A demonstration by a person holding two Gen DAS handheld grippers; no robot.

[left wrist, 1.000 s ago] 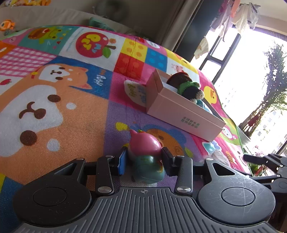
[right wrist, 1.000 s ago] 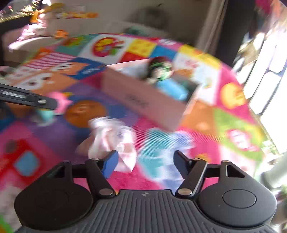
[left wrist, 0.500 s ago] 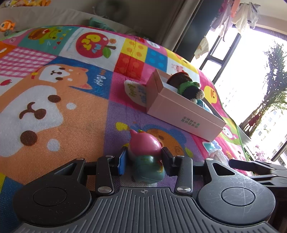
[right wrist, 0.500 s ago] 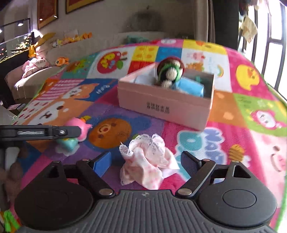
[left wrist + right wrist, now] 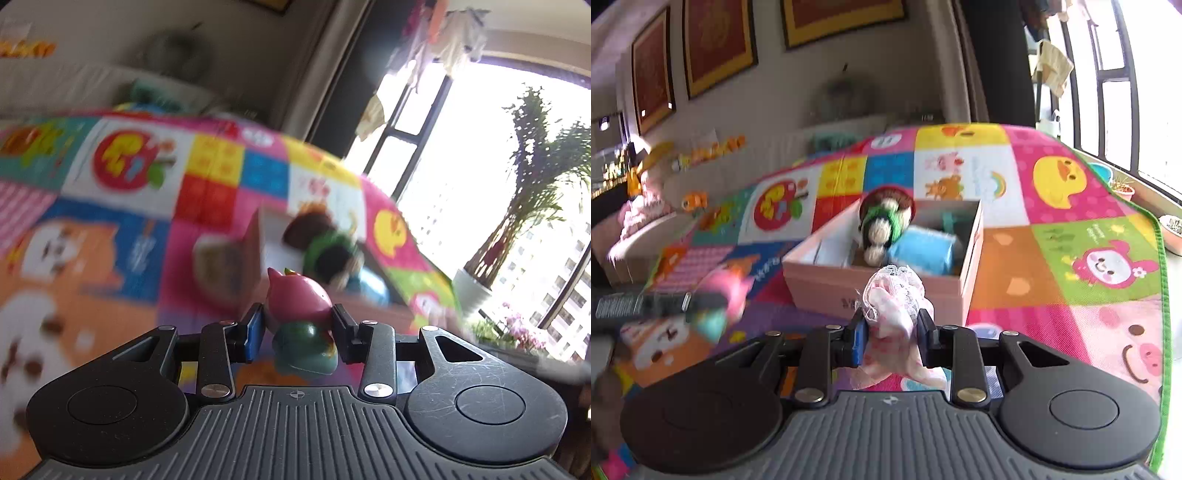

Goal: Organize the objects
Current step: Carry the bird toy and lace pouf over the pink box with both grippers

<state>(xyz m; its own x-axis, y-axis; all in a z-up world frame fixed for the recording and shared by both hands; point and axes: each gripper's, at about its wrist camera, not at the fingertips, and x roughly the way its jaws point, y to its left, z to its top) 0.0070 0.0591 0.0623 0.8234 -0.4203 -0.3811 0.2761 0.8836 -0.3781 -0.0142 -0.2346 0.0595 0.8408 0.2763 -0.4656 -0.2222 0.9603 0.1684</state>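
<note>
- Half a second ago the frilly pink cloth (image 5: 892, 295) lay loose on the play mat (image 5: 1071, 206) between the spread jaws of the right gripper (image 5: 891, 338); now those jaws are clamped on it and it is held up off the mat, just short of the pink box (image 5: 820, 280).
- The pink-and-teal toy figure (image 5: 299, 310), pinched low over the mat a moment earlier, is now carried higher in the left gripper (image 5: 298, 328), whose jaws are closed on its sides; the strong blur in the left wrist view suggests quick motion toward the box.
- Both loose items are thus judged to be in hand and on their way to the box, so only the drops seem to be left.
- Inside the box a crocheted doll in a green band (image 5: 882, 225) and a blue packet (image 5: 923, 251) are seen, with free room at the left end.
- Dark printing is present on the box's near wall, but it is partly hidden by the cloth and cannot be read; small lettering on the mat squares is likewise too blurred.
</note>
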